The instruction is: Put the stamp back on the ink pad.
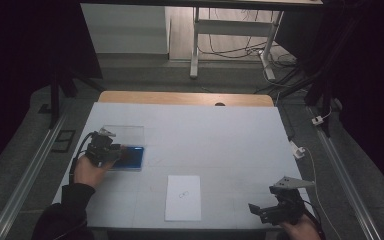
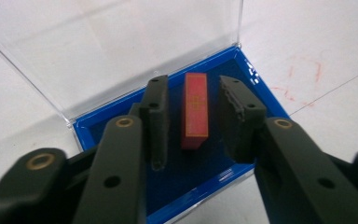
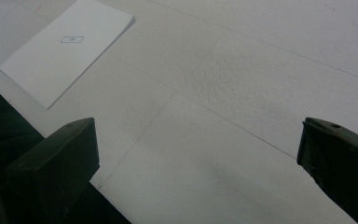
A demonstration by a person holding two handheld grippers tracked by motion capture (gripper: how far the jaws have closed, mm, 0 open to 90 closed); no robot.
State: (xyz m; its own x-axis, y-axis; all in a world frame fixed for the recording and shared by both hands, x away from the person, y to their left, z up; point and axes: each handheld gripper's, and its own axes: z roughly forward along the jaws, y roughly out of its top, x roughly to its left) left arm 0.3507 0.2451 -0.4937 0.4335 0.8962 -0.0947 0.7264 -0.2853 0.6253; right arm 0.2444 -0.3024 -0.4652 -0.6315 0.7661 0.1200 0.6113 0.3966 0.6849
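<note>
A small blue box [image 2: 261, 91] lies open on the white table at the left, its clear lid [image 2: 121, 46] standing up behind it. A red block [image 2: 196, 109] with a gold mark rests inside on the blue lining. My left gripper [image 2: 195, 84] straddles this block, one pad on each side with a small gap to each, so it is open and not pressing. In the high view the left gripper [image 1: 114, 150] sits over the box [image 1: 134, 157]. My right gripper [image 1: 267, 209] hovers near the front right edge, open wide [image 3: 196, 128] with nothing between its jaws.
A white sheet of paper [image 1: 183, 197] with a small printed mark lies at the front centre of the table [image 1: 220, 140], also at the upper left of the right gripper view as a sheet [image 3: 70, 46]. A white cable [image 1: 312, 165] trails off the right edge.
</note>
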